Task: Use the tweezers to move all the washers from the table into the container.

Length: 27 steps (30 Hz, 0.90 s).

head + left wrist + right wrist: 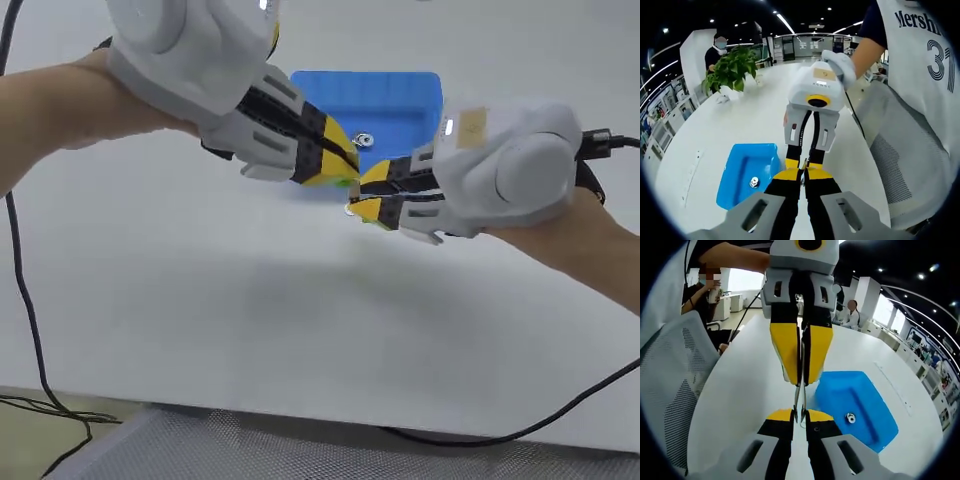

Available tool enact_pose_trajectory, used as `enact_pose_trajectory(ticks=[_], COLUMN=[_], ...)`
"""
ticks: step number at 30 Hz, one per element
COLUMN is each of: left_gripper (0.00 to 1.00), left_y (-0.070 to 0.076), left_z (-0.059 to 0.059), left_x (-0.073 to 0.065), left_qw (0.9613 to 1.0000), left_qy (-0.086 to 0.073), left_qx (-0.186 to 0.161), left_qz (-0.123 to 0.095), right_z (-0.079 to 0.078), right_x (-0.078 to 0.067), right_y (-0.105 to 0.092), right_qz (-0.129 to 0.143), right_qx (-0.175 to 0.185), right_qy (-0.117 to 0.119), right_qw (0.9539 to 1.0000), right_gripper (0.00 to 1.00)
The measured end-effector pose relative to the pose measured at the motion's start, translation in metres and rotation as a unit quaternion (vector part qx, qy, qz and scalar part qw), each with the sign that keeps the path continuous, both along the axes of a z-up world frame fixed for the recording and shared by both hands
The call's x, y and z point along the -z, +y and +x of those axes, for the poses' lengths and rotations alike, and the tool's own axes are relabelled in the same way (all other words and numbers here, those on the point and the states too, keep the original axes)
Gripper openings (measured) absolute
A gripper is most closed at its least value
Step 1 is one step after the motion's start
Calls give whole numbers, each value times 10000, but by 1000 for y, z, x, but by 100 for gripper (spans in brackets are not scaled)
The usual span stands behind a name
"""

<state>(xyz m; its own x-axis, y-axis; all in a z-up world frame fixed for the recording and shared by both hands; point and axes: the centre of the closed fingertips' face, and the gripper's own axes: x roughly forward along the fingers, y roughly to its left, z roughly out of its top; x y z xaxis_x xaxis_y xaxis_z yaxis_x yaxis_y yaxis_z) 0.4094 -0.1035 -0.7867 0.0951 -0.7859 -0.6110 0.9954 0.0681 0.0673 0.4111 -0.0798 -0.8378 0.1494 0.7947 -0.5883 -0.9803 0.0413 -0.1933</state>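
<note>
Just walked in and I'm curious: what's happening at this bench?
A person holds a gripper in each hand over a white table. The left gripper and the right gripper meet tip to tip, and both look to have their jaws shut on a pair of tweezers held between them. They are at the near edge of a blue container, in which one washer already lies.

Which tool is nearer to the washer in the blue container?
Left, apparently. The left tool is at the near edge of the container, beside the washer; the right tool sits farther toward the person.
</note>
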Motion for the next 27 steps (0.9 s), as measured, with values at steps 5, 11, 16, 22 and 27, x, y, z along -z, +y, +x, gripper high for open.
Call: enact_pose_trajectory(ticks=[5, 11, 16, 22, 27], left_gripper=[7, 7, 7, 7, 7], left_y=[1, 4, 5, 5, 4], left_z=[4, 8, 9, 10, 10], left_x=[8, 9, 10, 11, 12], left_qw=[10000, 9999, 9999, 9999, 9999], left_qy=[51, 43, 51, 56, 91], left_qx=[-64, -92, -119, -117, -126], left_qz=[-27, -13, 1, 9, -12], right_z=[4, 8, 11, 10, 11], right_x=[9, 12, 12, 14, 15], right_y=[0, 3, 4, 4, 2], right_qz=[-60, -55, -37, -63, -54], right_qx=[7, 32, 63, 34, 57], right_qy=[115, 145, 165, 158, 184], right_qw=[9999, 9999, 9998, 9999, 9998], right_gripper=[10, 10, 10, 10, 10])
